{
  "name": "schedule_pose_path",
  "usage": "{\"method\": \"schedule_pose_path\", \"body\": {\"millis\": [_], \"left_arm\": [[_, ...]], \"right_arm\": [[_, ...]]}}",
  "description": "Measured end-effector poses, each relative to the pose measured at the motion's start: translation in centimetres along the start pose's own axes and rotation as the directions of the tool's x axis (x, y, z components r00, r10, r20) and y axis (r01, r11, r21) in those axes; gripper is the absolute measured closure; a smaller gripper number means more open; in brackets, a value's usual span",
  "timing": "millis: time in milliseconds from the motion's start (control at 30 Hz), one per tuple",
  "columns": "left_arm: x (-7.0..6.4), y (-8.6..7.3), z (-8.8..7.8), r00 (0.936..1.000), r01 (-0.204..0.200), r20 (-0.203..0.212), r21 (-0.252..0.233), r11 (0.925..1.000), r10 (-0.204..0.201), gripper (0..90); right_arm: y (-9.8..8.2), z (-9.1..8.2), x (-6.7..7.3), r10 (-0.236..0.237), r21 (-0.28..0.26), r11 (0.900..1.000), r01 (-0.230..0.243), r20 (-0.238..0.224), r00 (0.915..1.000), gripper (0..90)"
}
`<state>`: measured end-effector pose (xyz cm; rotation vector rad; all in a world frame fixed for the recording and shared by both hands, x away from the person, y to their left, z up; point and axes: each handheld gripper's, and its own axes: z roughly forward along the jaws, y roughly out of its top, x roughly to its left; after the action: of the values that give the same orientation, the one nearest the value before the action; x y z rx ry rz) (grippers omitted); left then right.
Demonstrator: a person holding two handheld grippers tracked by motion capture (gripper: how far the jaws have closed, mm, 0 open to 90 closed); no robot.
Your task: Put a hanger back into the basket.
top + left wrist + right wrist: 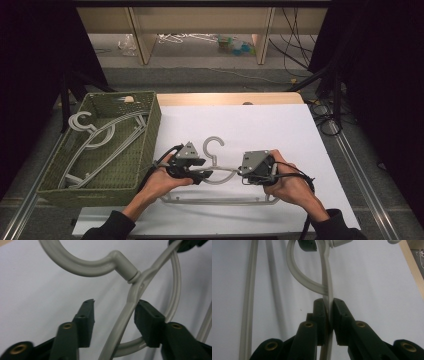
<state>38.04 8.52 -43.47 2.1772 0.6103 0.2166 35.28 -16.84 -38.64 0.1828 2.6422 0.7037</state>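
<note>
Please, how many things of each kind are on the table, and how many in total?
Grey hanger on the white table top: 1
Grey hangers in the basket: at least 2, exact count unclear
Green woven basket: 1
Handheld grippers: 2, left gripper, right gripper
Total: at least 6

High cam overhead facing fwd/down, both gripper cams close-up, sharing hanger point(220, 170).

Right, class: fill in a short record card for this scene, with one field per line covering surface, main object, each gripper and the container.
surface: white table
main object: grey hanger lying on the table
left gripper: open, jaws either side of the hanger's arm
right gripper: shut on the hanger's other arm
container: green basket at the left, more hangers inside
</note>
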Motion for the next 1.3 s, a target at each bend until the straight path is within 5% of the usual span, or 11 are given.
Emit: {"method": "schedule_pose_path", "body": {"millis": [67, 233, 533, 633, 833, 933, 967, 1033, 1167, 1200, 1300], "left_arm": [[-0.2, 0.1, -0.1, 0.9993, -0.03, 0.021, -0.007, 0.9995, 0.03, 68.0], [-0.6, 0.6, -0.9, 0.9924, -0.121, 0.027, 0.04, 0.9918, 0.12, 72.1], [-2.0, 1.1, -2.0, 0.992, -0.081, 0.098, 0.007, 0.9967, 0.08, 81.3], [-1.8, 1.1, -2.3, 0.9951, -0.023, 0.096, 0.017, 0.9996, 0.021, 81.4], [-0.8, 0.5, -2.8, 0.9927, 0.078, 0.09, 0.024, 0.9966, -0.08, 81.2], [-0.6, 0.1, -3.1, 0.9899, 0.111, 0.087, 0.018, 0.9937, -0.112, 81.2], [-0.3, -0.2, -3.6, 0.9877, 0.135, 0.078, 0.012, 0.9908, -0.135, 81.1], [-0.1, -0.3, -3.8, 0.9863, 0.147, 0.075, 0.005, 0.9891, -0.147, 81.1], [0.4, -0.6, -5.0, 0.9808, 0.188, 0.06, -0.034, 0.9816, -0.186, 81.0], [0.6, -0.6, -5.5, 0.9749, 0.217, 0.063, -0.06, 0.9742, -0.214, 81.0], [0.8, -0.7, -6.0, 0.9728, 0.227, 0.063, -0.076, 0.9709, -0.223, 80.9]], "right_arm": [[0.0, 0.0, -0.1, -0.016, -0.001, 1.0, 0.016, -0.003, 0.9999, 81.8], [-0.1, 0.0, -0.1, -0.012, -0.013, 1.0, 0.012, -0.029, 0.9995, 81.5], [-0.8, -0.2, -0.9, 0.089, -0.062, 0.994, -0.09, -0.007, 0.996, 70.5], [-0.9, -0.4, -1.2, 0.19, -0.116, 0.975, -0.189, 0.004, 0.9817, 55.1], [-0.6, -1.2, -1.4, 0.288, -0.188, 0.943, -0.275, 0.041, 0.9569, 39.7], [-0.6, -1.5, -1.3, 0.318, -0.204, 0.93, -0.305, 0.035, 0.9475, 38.2], [-0.6, -1.7, -1.2, 0.342, -0.234, 0.916, -0.325, 0.036, 0.939, 36.6], [-0.6, -1.8, -1.2, 0.348, -0.243, 0.912, -0.329, 0.036, 0.9369, 35.9], [-0.9, -2.2, -0.6, 0.403, -0.286, 0.878, -0.383, 0.011, 0.9152, 33.9], [-1.2, -2.4, -0.1, 0.429, -0.292, 0.865, -0.408, 0.008, 0.9033, 33.3], [-1.6, -2.5, 0.3, 0.439, -0.317, 0.853, -0.415, 0.006, 0.8985, 33.0]]}}
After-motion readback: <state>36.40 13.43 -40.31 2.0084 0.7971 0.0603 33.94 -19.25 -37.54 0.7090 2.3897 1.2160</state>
